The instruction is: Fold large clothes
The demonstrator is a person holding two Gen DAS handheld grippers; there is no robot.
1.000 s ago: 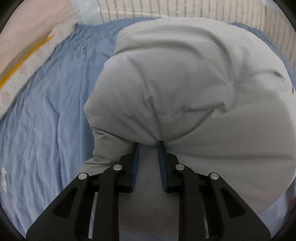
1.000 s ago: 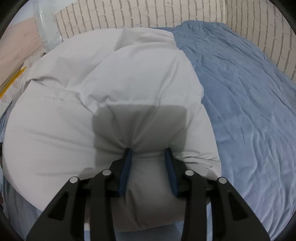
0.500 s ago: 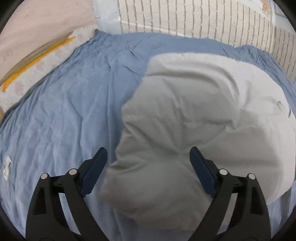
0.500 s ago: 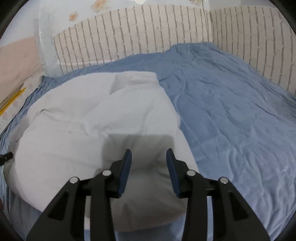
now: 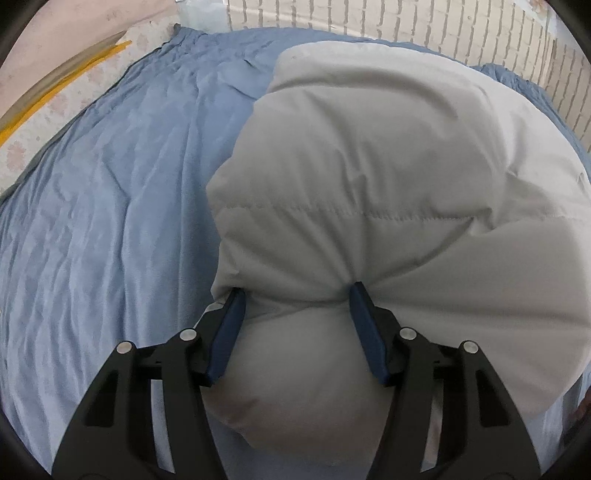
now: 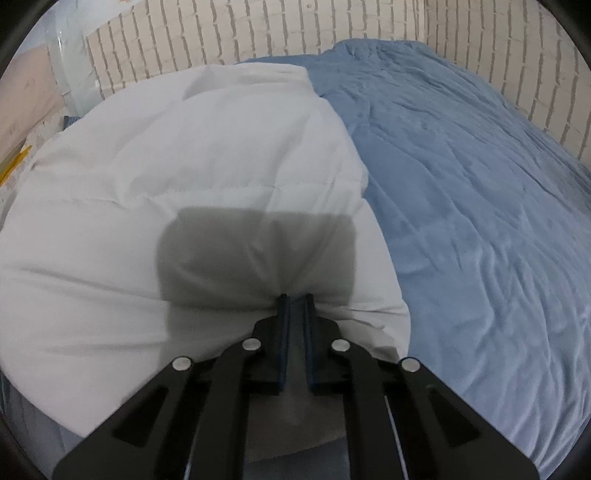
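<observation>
My left gripper half-closed, straddling white puffer jacket near edge | my right gripper pinching its edge | blue bedsheet open rightward | jacket long axis runs toward brick-pattern wall

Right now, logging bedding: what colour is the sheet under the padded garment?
Blue sheet, clearest in the right wrist view.

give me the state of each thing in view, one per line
puffy white quilted jacket: bunched in a mound on the bed, near edge gripped at two places
wrinkled blue bed sheet: spread flat, creased
left tool: partly open, fingers pressing a thick fold of jacket
right tool: shut on a pinch of jacket
</observation>
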